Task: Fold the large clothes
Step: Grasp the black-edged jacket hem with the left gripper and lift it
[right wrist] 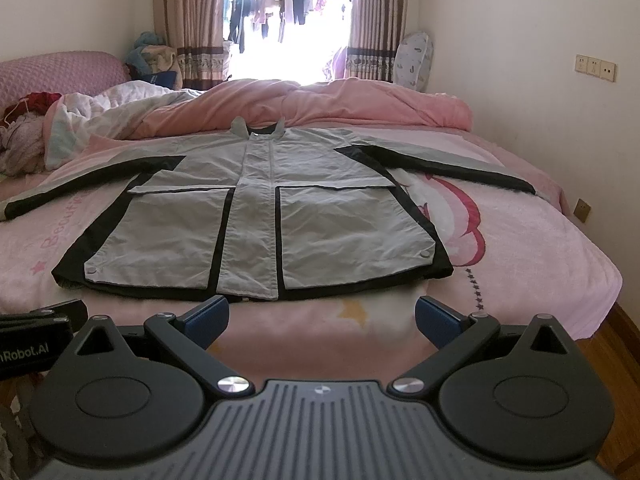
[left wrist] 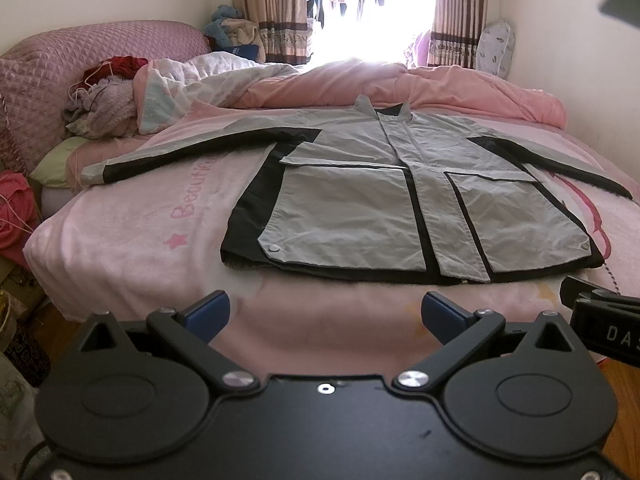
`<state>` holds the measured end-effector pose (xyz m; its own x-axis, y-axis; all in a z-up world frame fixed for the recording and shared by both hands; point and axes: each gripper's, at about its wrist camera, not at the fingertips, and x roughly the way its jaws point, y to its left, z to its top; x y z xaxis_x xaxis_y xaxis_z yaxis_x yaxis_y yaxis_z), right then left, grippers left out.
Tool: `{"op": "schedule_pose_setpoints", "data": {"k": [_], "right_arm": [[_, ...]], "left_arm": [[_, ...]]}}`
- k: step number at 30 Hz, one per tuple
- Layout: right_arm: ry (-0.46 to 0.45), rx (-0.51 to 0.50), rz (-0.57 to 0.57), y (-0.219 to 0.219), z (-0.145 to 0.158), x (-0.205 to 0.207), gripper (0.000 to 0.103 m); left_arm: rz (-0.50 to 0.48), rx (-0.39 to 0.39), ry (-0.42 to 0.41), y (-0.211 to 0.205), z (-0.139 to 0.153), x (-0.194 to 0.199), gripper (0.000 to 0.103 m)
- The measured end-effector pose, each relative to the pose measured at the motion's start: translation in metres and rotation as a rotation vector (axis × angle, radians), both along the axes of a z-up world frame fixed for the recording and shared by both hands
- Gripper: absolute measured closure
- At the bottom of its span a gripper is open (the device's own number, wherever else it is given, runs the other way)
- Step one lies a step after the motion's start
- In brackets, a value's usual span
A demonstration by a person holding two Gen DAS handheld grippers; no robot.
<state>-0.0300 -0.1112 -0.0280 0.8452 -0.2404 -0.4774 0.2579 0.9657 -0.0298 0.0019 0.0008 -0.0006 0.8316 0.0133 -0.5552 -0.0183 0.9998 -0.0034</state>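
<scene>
Jacket (left wrist: 400, 200): grey and black, spread flat and front up on your pink bed (left wrist: 132, 236), both sleeves out, collar toward the window.
Left gripper (left wrist: 326, 314): you hold it wide open and empty, just short of the hem.
Right gripper (right wrist: 322, 316): likewise wide open, gripping nothing, near the hem.

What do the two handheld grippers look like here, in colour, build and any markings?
Both are matte black with paired round hubs, angled linkage arms and silver pivot bolts, ending in blue-padded fingers. The left gripper has a smooth black body; the right gripper has a ribbed grey one. White lettering shows on each gripper's side, only partly readable. No cables or sleeves visible.
</scene>
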Motion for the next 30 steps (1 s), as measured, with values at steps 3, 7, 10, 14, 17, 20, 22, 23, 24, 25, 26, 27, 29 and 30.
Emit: {"op": "schedule_pose_setpoints", "data": {"k": [3,7,10,14,17,20,22,23,24,25,26,27,29,30], "right_arm": [[0.000,-0.001,-0.002,0.003,0.004,0.002,0.000],[0.004,0.008,-0.004,0.004,0.010,0.011,0.000],[0.000,0.015,-0.006,0.002,0.017,0.021,0.000],[-0.044,0.019,0.009,-0.005,0.035,0.046,0.000],[-0.108,0.015,0.012,-0.012,0.051,0.070,0.000],[-0.147,0.014,0.013,-0.018,0.062,0.099,0.000],[-0.153,0.002,0.013,-0.020,0.068,0.126,0.000],[-0.156,-0.007,0.009,-0.020,0.070,0.141,0.000],[-0.164,-0.017,0.008,-0.019,0.072,0.155,0.000],[-0.179,-0.026,0.018,-0.019,0.072,0.166,0.000],[-0.199,-0.033,0.032,-0.018,0.072,0.176,0.000],[-0.219,-0.031,0.046,-0.017,0.072,0.190,0.000],[-0.207,-0.007,0.066,-0.017,0.075,0.214,0.000],[-0.195,0.009,0.086,-0.017,0.076,0.228,0.000]], "left_arm": [[0.005,-0.004,0.003,0.001,0.000,0.002,0.000],[0.006,-0.003,0.006,0.002,0.003,0.009,0.000],[0.012,-0.009,0.002,0.005,0.006,0.018,0.000],[0.029,-0.026,-0.012,0.019,0.015,0.036,0.000],[0.069,-0.072,-0.047,0.043,0.028,0.058,0.000],[0.093,-0.127,-0.100,0.073,0.037,0.083,0.000],[0.124,-0.119,-0.127,0.090,0.042,0.103,0.000],[0.140,-0.108,-0.142,0.098,0.045,0.114,0.000],[0.159,-0.093,-0.159,0.107,0.048,0.125,0.000],[0.177,-0.084,-0.169,0.114,0.050,0.137,0.000],[0.193,-0.081,-0.169,0.122,0.051,0.149,0.000],[0.204,-0.088,-0.159,0.133,0.053,0.163,0.000],[0.234,-0.122,-0.149,0.156,0.052,0.191,0.000],[0.255,-0.140,-0.142,0.168,0.050,0.205,0.000]]}}
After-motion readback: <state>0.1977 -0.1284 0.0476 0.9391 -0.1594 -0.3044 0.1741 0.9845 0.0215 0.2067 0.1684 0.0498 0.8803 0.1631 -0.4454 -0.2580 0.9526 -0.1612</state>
